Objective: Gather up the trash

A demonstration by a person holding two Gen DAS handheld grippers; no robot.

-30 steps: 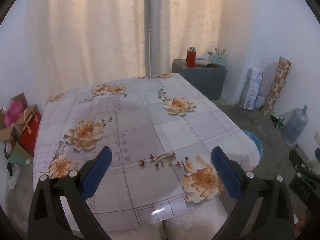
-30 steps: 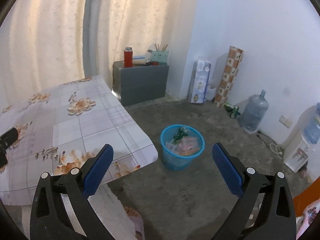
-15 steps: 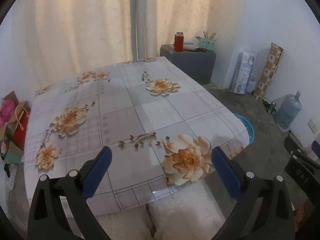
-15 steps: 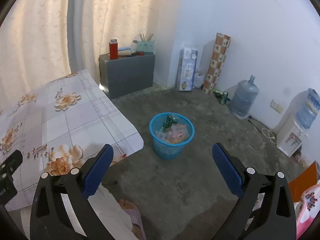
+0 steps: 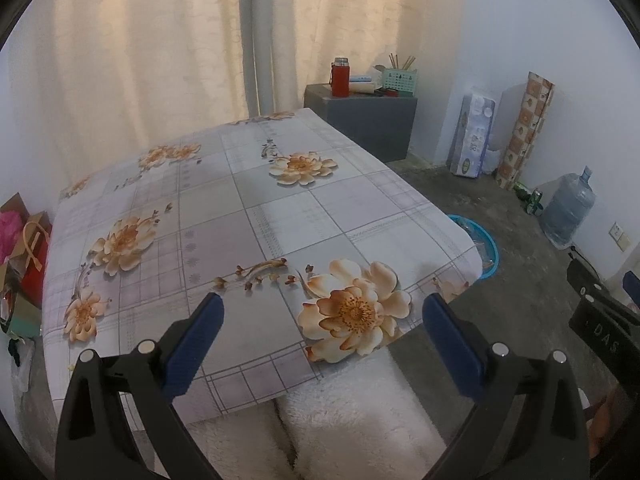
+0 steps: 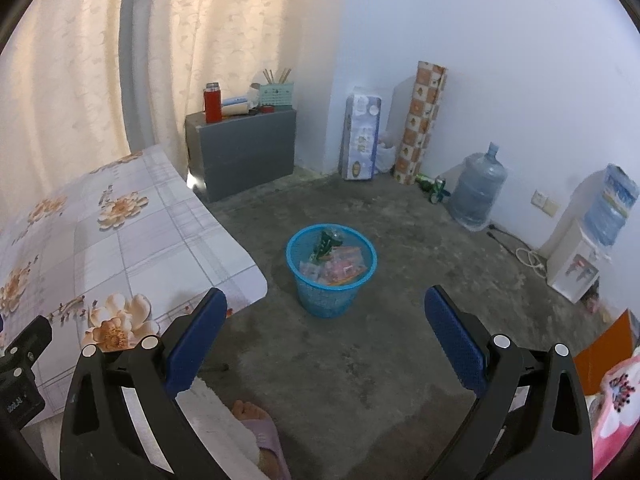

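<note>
A blue mesh trash basket [image 6: 331, 270] stands on the concrete floor right of the table, holding wrappers and a green bottle [image 6: 325, 242]. Only its rim [image 5: 482, 240] shows past the table corner in the left wrist view. My right gripper [image 6: 326, 338] hangs open above the floor, short of the basket, with nothing between its fingers. Over the near edge of the floral tablecloth [image 5: 224, 216], my left gripper [image 5: 323, 338] is open and holds nothing. No loose trash shows on the table.
A grey cabinet [image 6: 244, 152] with a red flask stands by the curtain. A tissue pack, a patterned roll, green cans [image 6: 434, 190] and a water jug [image 6: 476, 192] line the wall. A water dispenser [image 6: 580, 264] stands right. The person's legs and slippered foot [image 6: 260, 428] lie below.
Both grippers have drifted slightly, shifting the views; the table and basket sit a little differently in frame. Both stay open and empty.
</note>
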